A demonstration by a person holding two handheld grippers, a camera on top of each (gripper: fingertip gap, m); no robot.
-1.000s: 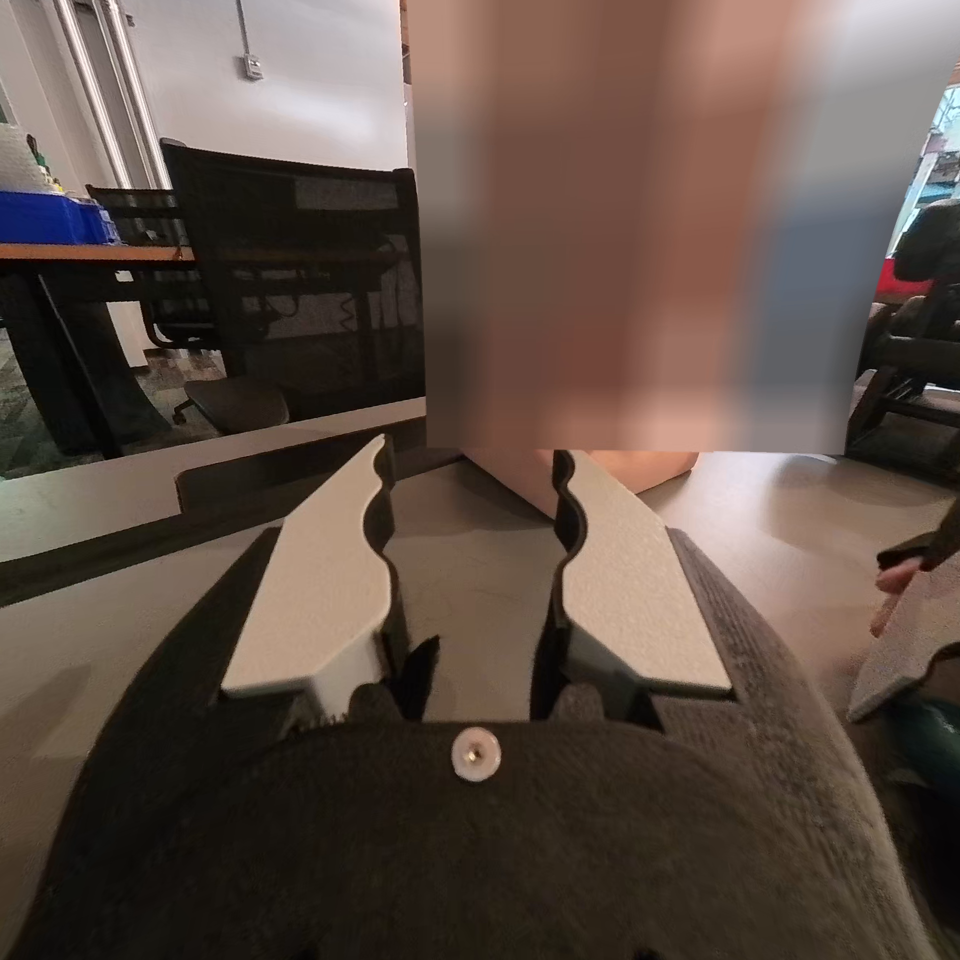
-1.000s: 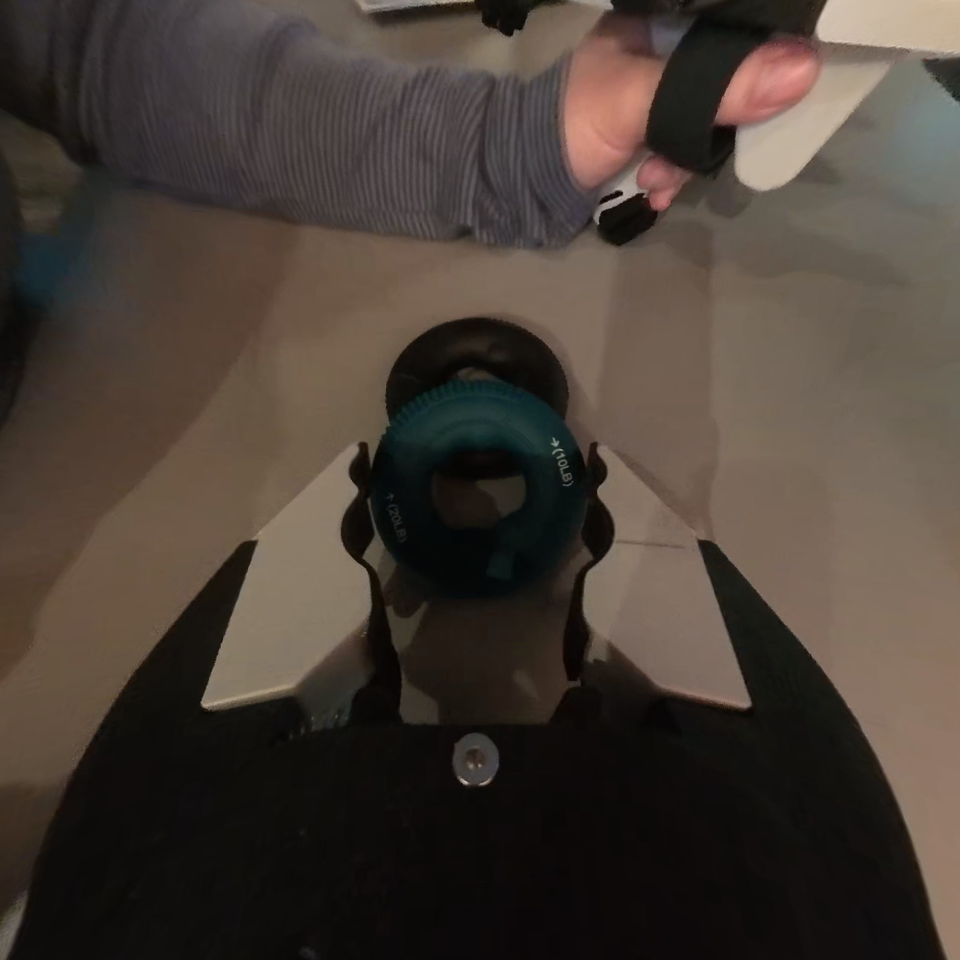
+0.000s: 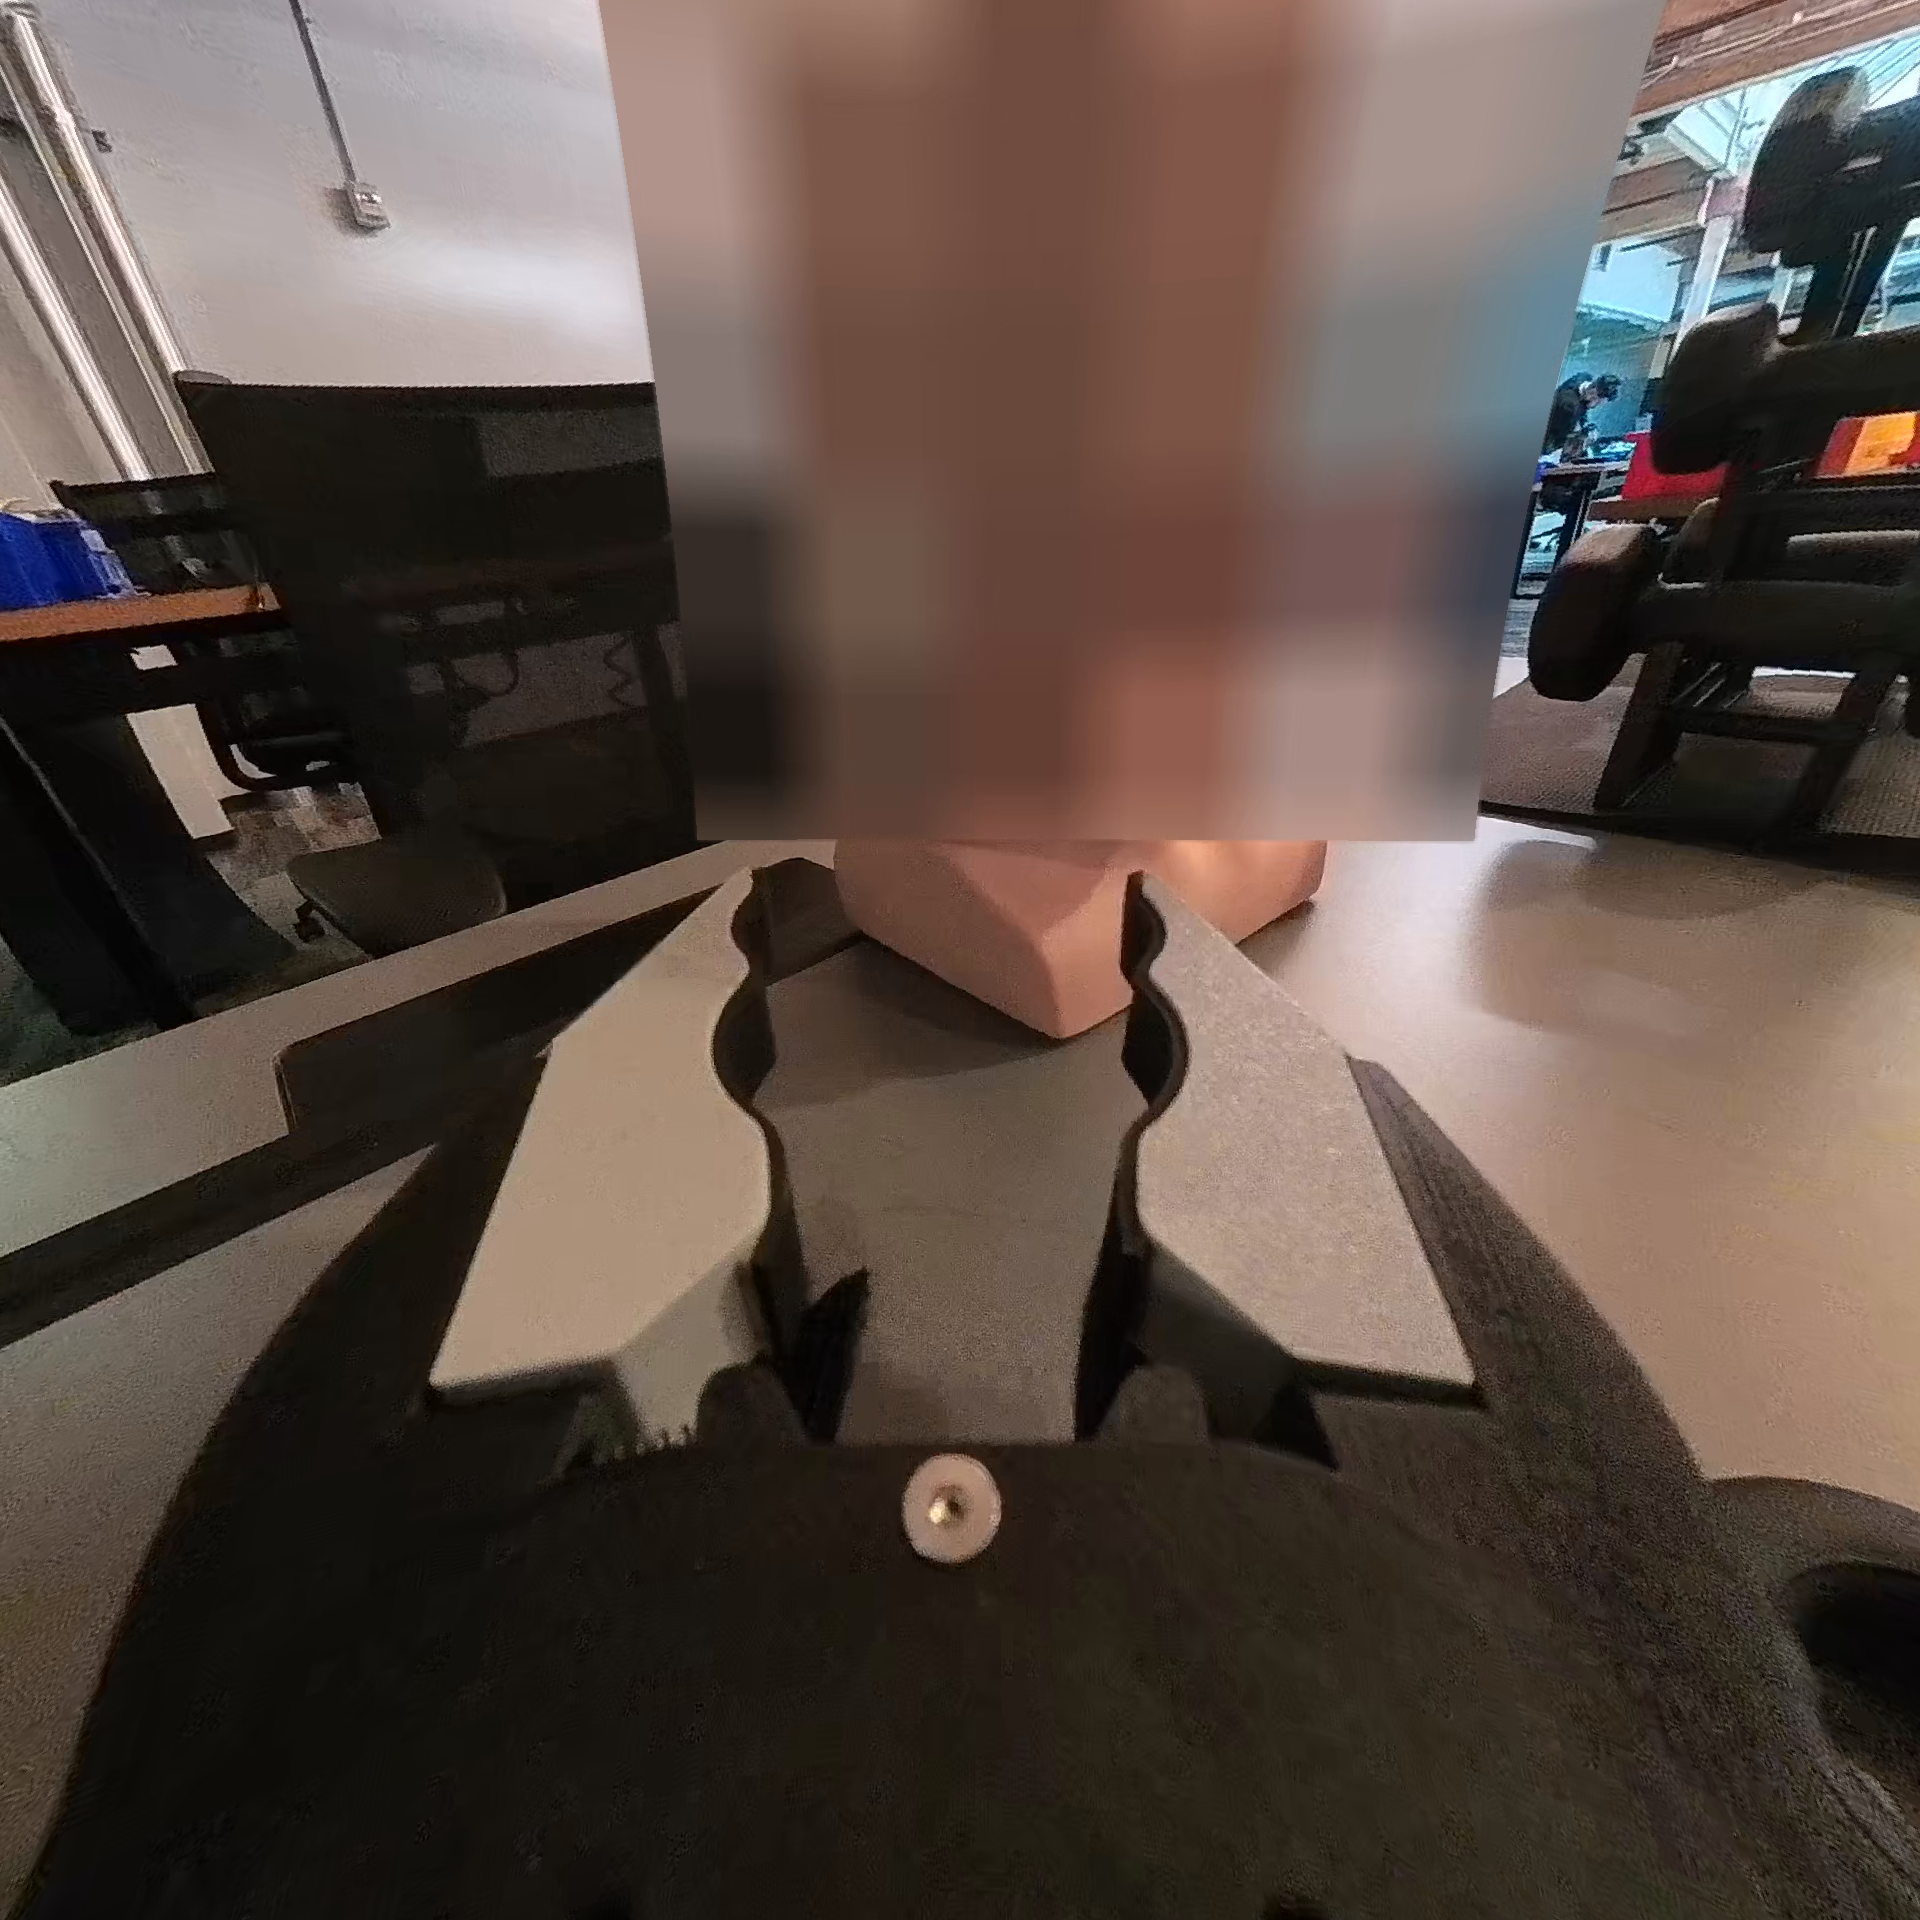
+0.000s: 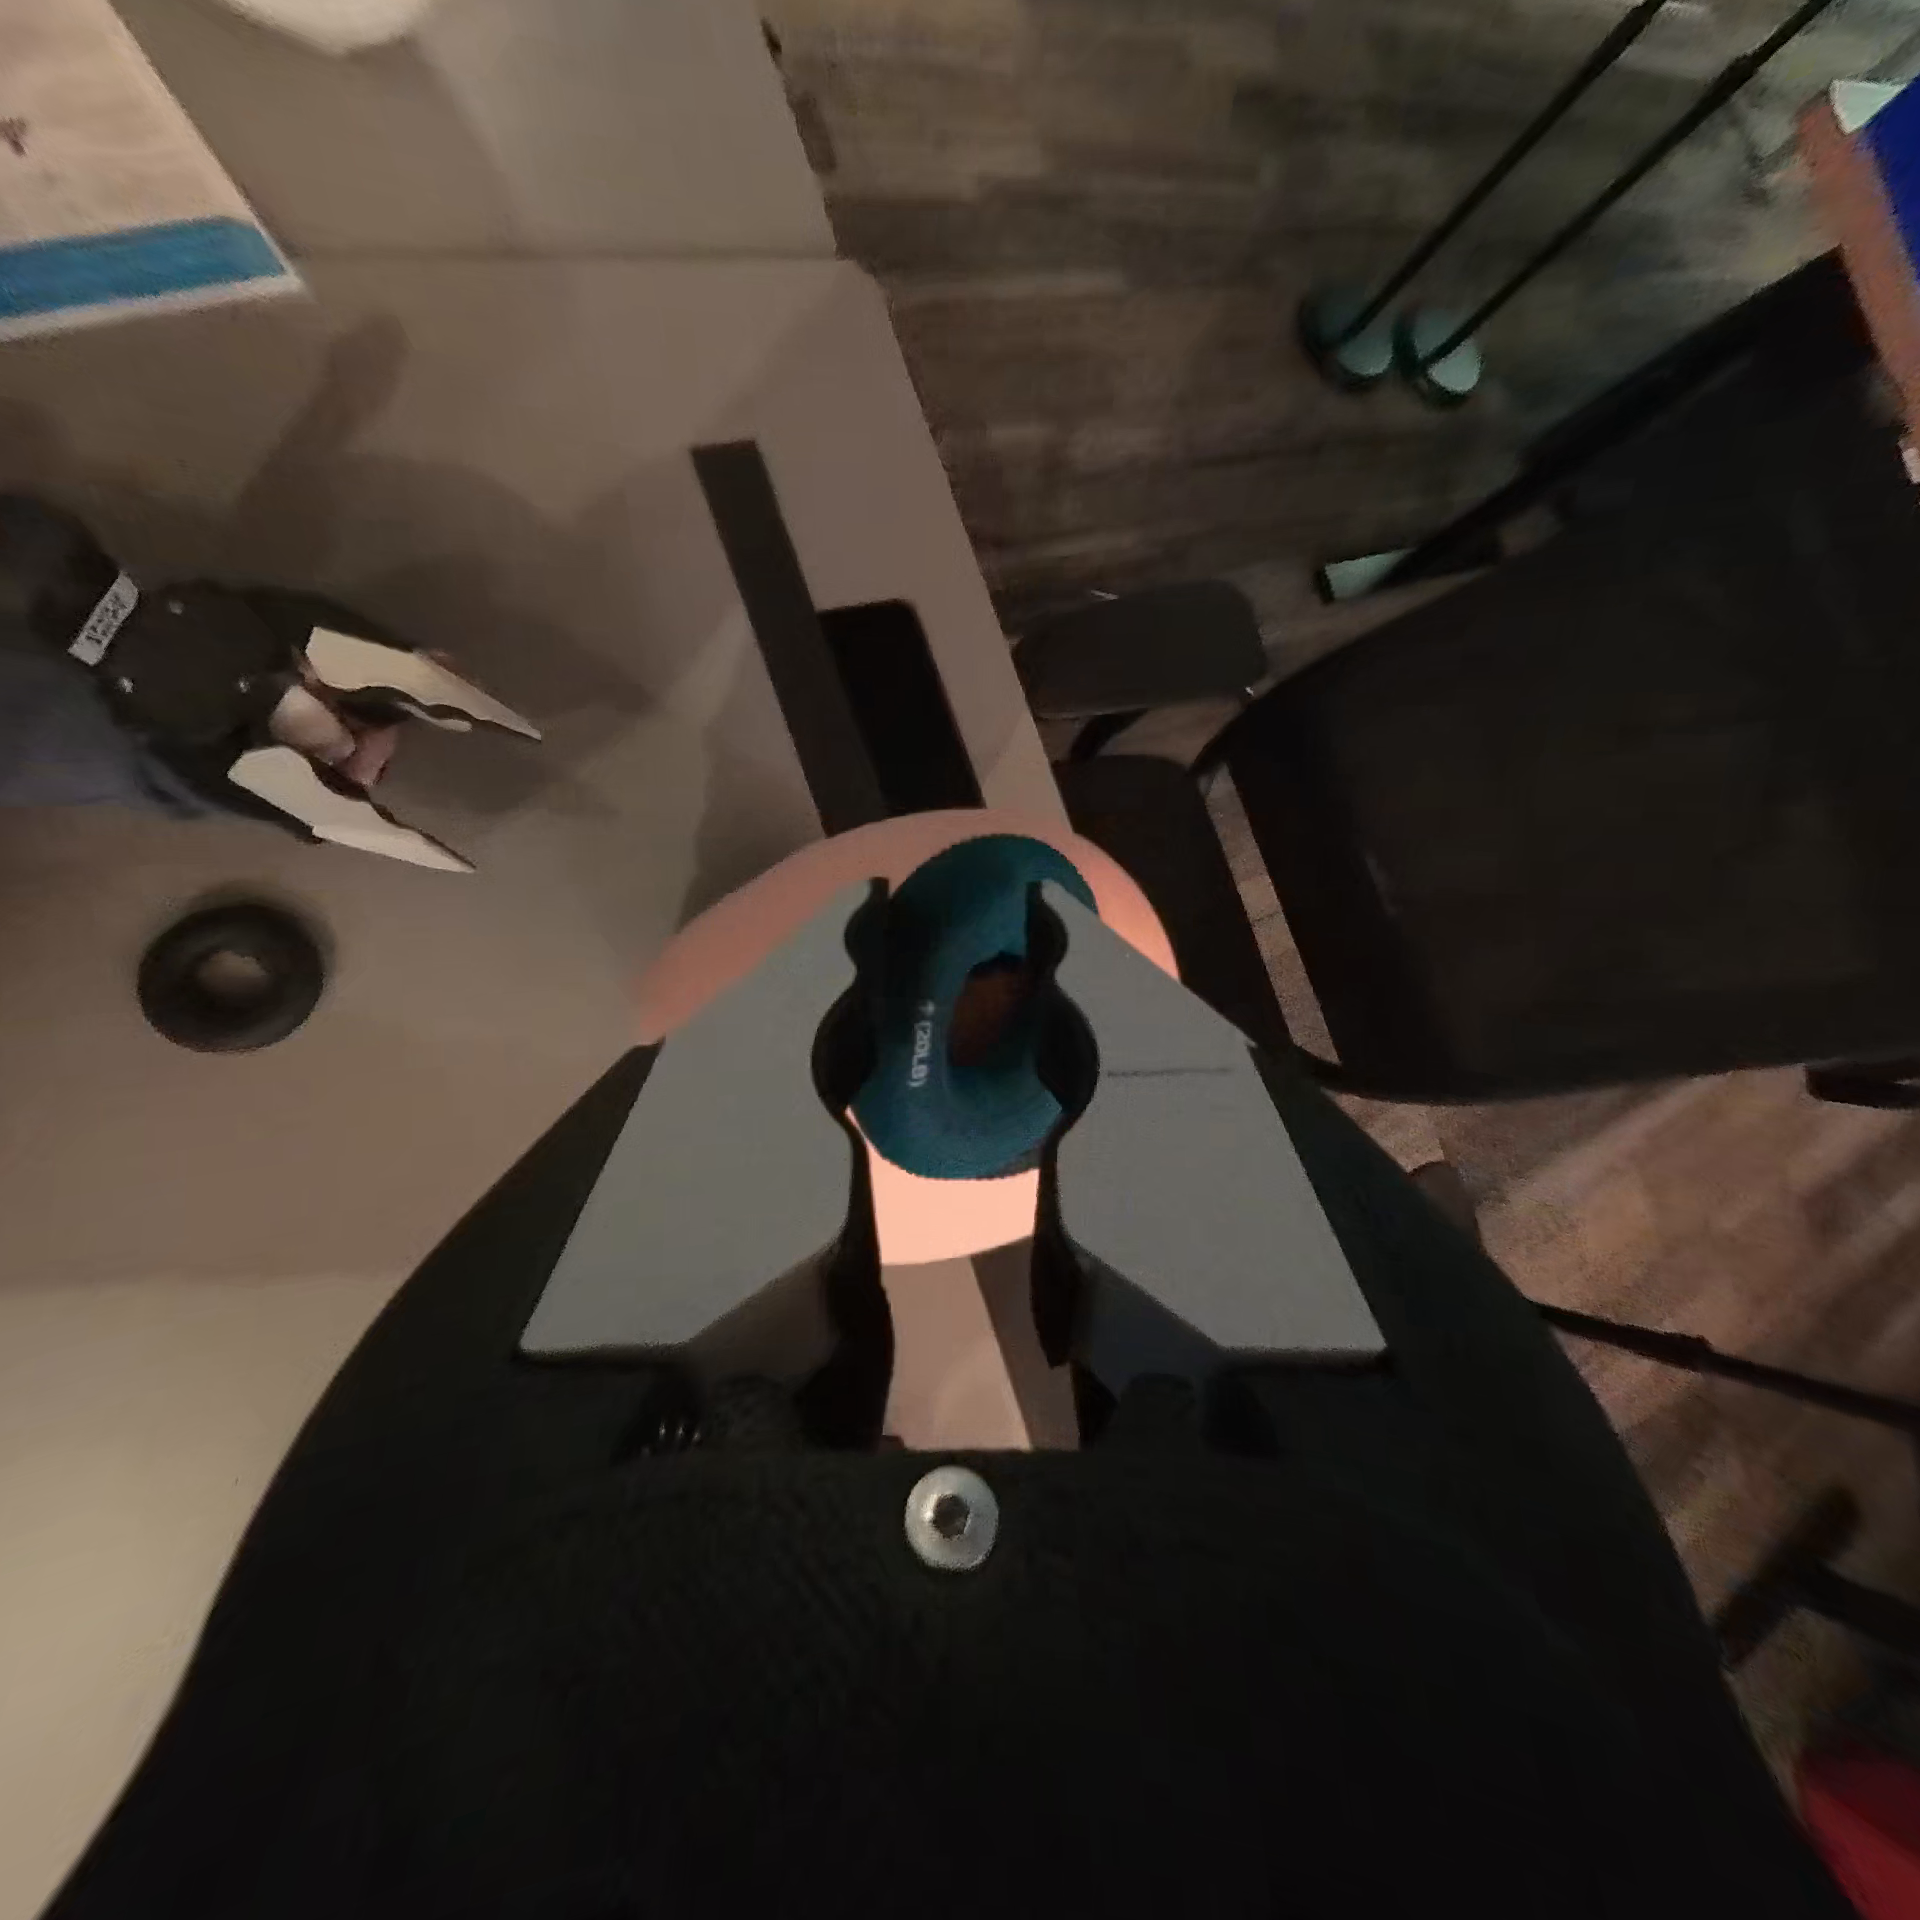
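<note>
My right gripper (image 4: 956, 935) is pinching a teal rubber ring (image 4: 961, 1049), squeezed edge-on between the two fingers so the hole looks squashed. Right under it there's a pink rounded thing (image 4: 940, 1205), and the ring sits over it. I can't tell whether they're touching. Off to the left of that gripper, down on the beige table (image 4: 312, 1195), a black ring (image 4: 231, 977) lies flat by itself, and farther up on that side is the left gripper (image 4: 488, 795), well apart from the ring I'm holding. Past the table edge to the right there's a dark chair (image 4: 1610, 810) on the floor.

In the left wrist view, the left gripper (image 3: 940, 914) has its fingers spread wide with nothing between them, sitting low over the table (image 3: 1558, 1039). Just ahead of the tips, closer to the right finger, stands the pink base (image 3: 997, 935) of that same thing; everything above it is blurred out. A black office chair (image 3: 447, 582) is behind the table on the left.
</note>
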